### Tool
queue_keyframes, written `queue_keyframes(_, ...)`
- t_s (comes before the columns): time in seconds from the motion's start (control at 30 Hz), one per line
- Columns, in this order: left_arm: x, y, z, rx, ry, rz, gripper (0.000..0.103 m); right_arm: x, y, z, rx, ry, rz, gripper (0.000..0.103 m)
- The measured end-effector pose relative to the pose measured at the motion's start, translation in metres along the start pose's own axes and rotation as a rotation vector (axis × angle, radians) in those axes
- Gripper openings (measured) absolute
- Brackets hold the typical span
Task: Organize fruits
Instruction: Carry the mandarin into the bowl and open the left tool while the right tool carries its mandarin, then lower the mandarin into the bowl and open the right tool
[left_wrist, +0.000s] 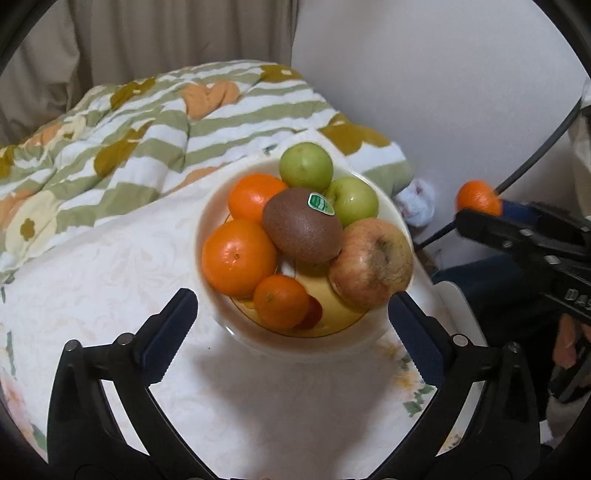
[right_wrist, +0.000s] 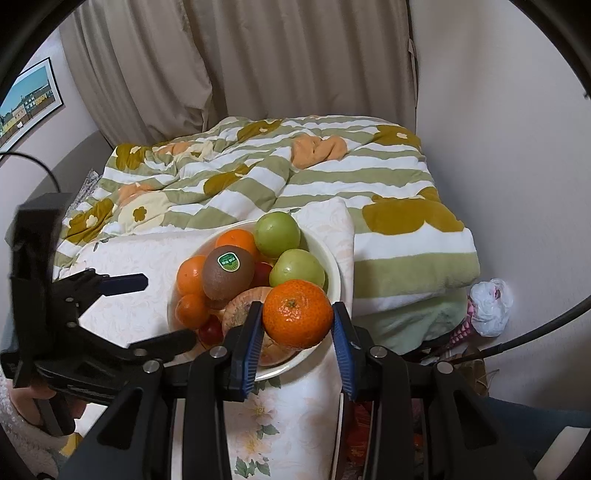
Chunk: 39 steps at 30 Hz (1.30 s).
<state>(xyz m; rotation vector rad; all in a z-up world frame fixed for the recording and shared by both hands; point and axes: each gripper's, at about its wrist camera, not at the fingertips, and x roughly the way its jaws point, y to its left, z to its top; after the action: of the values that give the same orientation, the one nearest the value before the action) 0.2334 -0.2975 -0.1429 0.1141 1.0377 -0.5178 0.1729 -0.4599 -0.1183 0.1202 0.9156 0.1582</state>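
Note:
A white bowl (left_wrist: 202, 236) (right_wrist: 332, 267) sits on a pale floral cloth (left_wrist: 110, 277). It holds a kiwi (left_wrist: 303, 225) (right_wrist: 228, 271) with a green sticker, two green apples (left_wrist: 306, 166) (left_wrist: 352, 201), a reddish apple (left_wrist: 371, 262), three mandarins (left_wrist: 238, 256) and a small red fruit (left_wrist: 313, 314). My left gripper (left_wrist: 291, 299) (right_wrist: 159, 310) stands wide open just before the bowl's near rim, nothing between its fingers. My right gripper (right_wrist: 297, 314) is shut on another mandarin (right_wrist: 297, 314) (left_wrist: 478, 197), held above the bowl's right near edge.
A green-striped floral quilt (right_wrist: 295, 177) lies bunched behind the bowl, with curtains (right_wrist: 258, 66) beyond. A white wall (left_wrist: 424, 92) rises on the right, and a crumpled white bag (right_wrist: 491, 310) lies low beside it. The cloth's right edge (left_wrist: 436, 295) drops off close to the bowl.

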Motion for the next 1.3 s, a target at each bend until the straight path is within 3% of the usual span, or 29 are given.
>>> queue_keyframes(0.7,-0.051,0.022,-0.011,-0.048,-0.031,0.181,0.103,0.031,-0.011,0.017,-0.032,0.009,0.025,0.033)
queue_keyframes(1.3,-0.042,0.023,-0.038,-0.136,0.003,0.205,0.103,0.067,-0.03,0.007,0.054,0.048,0.106,0.034)
